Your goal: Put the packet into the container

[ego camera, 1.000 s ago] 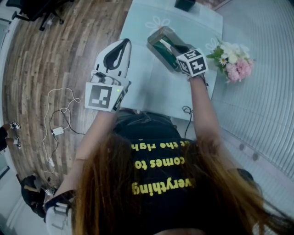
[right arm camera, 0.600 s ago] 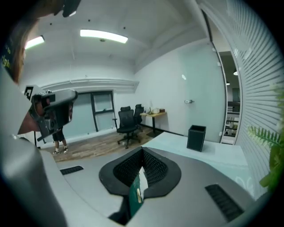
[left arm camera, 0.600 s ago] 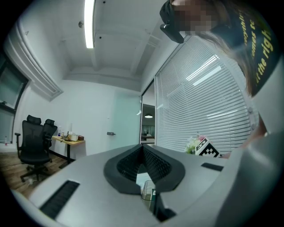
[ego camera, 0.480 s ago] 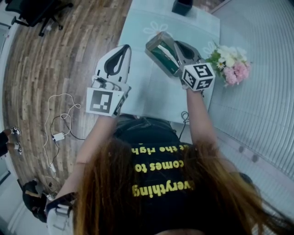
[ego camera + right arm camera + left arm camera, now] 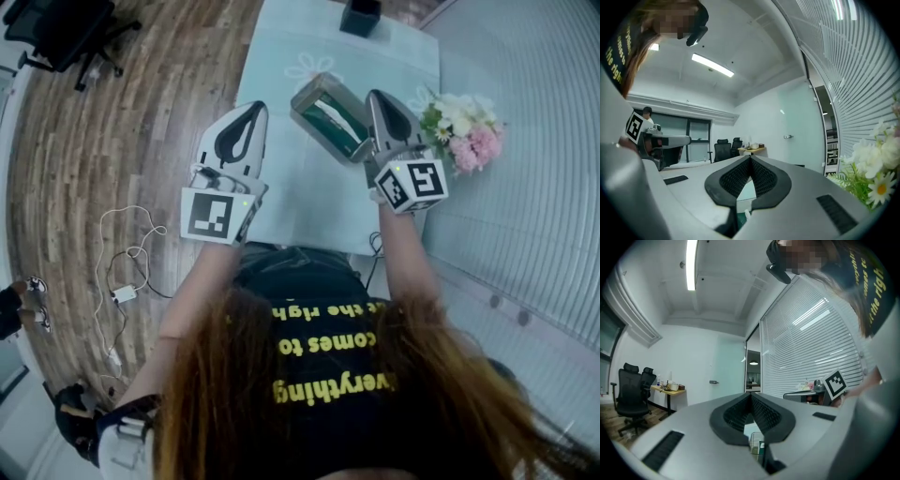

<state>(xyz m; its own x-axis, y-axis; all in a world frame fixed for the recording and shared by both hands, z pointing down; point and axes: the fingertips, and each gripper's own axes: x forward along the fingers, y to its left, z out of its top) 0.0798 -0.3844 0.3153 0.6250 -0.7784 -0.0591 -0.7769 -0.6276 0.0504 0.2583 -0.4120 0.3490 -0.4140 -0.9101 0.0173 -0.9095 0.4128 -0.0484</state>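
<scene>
Your closed, empty right hand-held gripper (image 5: 380,97) sits just right of the clear rectangular container (image 5: 304,97), green packet (image 5: 336,117) lying along it.

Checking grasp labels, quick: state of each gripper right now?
Left gripper: jaws closed, holding nothing.
Right gripper: jaws closed, holding nothing.

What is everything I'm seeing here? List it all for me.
table: one, pale glass, centre
container: one, clear, on the table
packet: one, green, inside the container
flowers: one bunch, white and pink, table's right edge
box: one, dark, table's far end
office chairs: two, black, by a far desk
cables: several, white, on the wood floor
shirt: one, black, yellow print
left gripper: one, white, shut, empty
right gripper: one, white, shut, empty
</scene>
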